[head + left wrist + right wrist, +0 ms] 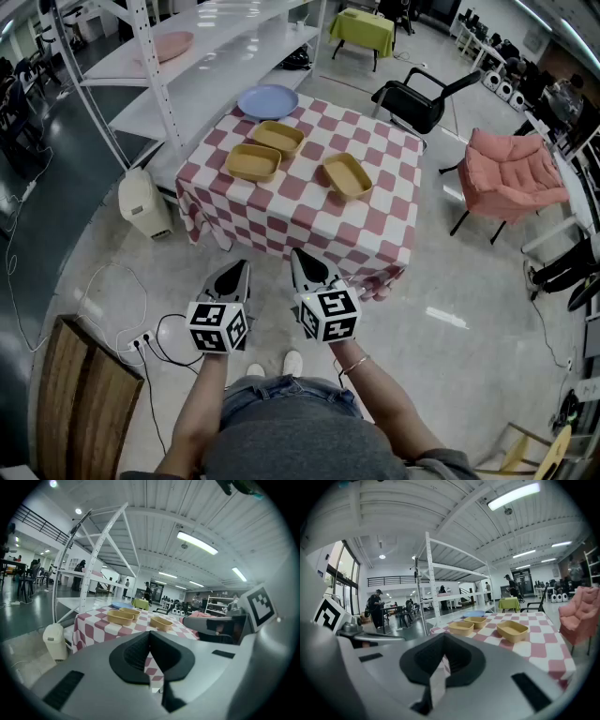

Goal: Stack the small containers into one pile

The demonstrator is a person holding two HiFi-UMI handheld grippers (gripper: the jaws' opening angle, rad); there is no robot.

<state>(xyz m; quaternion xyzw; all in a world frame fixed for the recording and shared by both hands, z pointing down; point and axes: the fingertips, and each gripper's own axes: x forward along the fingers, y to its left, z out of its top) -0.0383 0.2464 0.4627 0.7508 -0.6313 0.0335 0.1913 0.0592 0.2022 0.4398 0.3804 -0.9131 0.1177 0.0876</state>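
on the table the three containers lie apart, none stacked, so all the piling is left. i hold my left tongs and right tongs low and side by side, short of the table's near edge, both pinched together and empty.

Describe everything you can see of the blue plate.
The plate is round, pale blue, shallow and looks empty. It lies flat on the far corner of the checked table, just behind a tan container; whether they touch is unclear. Its material cannot be told.
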